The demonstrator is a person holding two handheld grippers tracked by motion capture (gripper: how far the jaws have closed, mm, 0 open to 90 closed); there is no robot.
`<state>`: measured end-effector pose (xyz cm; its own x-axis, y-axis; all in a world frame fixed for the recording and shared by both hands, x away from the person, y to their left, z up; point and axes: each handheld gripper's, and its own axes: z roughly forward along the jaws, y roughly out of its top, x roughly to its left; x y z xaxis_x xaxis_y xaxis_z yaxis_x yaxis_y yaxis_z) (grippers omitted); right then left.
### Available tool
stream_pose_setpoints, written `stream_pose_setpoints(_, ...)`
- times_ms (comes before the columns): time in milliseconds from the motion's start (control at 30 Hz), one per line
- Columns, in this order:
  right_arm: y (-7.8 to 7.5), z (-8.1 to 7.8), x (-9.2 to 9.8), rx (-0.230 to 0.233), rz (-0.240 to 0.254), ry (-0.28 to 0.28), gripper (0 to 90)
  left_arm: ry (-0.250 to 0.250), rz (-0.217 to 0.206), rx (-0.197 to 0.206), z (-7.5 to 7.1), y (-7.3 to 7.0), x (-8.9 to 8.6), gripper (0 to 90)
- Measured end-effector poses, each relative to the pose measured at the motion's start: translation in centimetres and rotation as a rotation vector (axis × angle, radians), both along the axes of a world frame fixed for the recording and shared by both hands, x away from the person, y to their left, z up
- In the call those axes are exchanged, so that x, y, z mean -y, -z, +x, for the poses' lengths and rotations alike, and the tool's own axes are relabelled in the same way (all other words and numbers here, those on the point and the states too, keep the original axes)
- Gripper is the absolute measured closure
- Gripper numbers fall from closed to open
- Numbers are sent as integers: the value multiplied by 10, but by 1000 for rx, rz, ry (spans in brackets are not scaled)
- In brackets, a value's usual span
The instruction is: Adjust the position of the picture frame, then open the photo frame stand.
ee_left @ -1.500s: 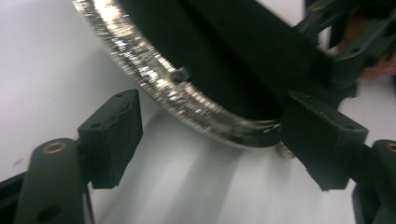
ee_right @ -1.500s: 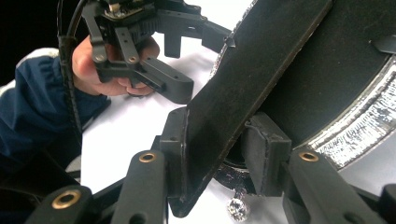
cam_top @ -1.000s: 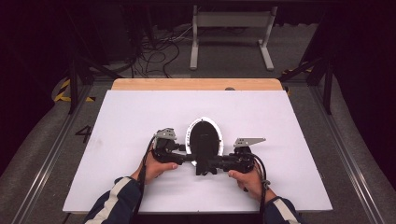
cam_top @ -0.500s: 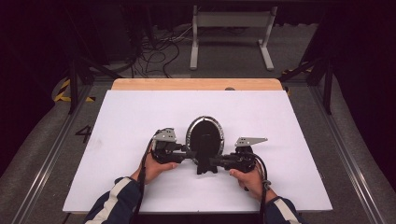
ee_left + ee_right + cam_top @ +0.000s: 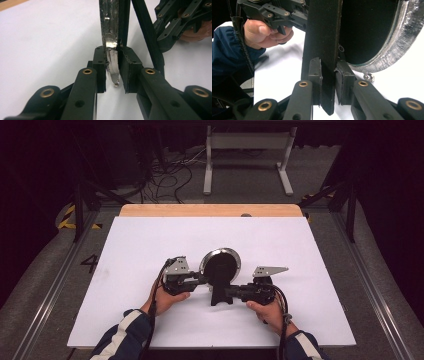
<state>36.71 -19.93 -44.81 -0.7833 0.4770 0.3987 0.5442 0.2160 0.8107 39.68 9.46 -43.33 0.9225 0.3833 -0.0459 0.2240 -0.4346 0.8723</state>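
Observation:
A round mirror-like disc (image 5: 220, 268) with a silver rim and a black back stands on the white table on a black stand (image 5: 220, 299). My left gripper (image 5: 204, 279) comes in from the left. Its jaws have just been closing and its pads now press on the silver rim (image 5: 111, 50), as the left gripper view (image 5: 115, 72) shows. My right gripper (image 5: 227, 292) comes in from the right, its jaws also just closed. In the right gripper view (image 5: 328, 80) they clamp the flat black strut (image 5: 322, 45) of the stand, beside the disc (image 5: 367, 30).
The white table top (image 5: 150, 245) has a wooden strip (image 5: 210, 210) along its far edge. Beyond it are cables and a metal frame on the floor. A person's hands hold both grippers near the table's front middle.
The disc has tipped up: its pale face one second ago now reads as a dark disc with a silver rim. Both grippers have drawn in against it.

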Motion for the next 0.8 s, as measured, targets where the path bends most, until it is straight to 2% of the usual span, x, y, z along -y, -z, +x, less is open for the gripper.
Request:
stream_pose_setpoints(67, 0, 0, 1, 1, -2, -1, 773, -4, 10, 18, -1, -1, 1, 765)
stream_pose_setpoints(633, -3, -1, 0, 13, -22, 11, 769, -20, 34, 67, -2, -2, 3, 765)
stream_pose_setpoints(800, -3, -2, 0, 10, -30, 13, 766, -60, 64, 121, -2, -2, 6, 765)
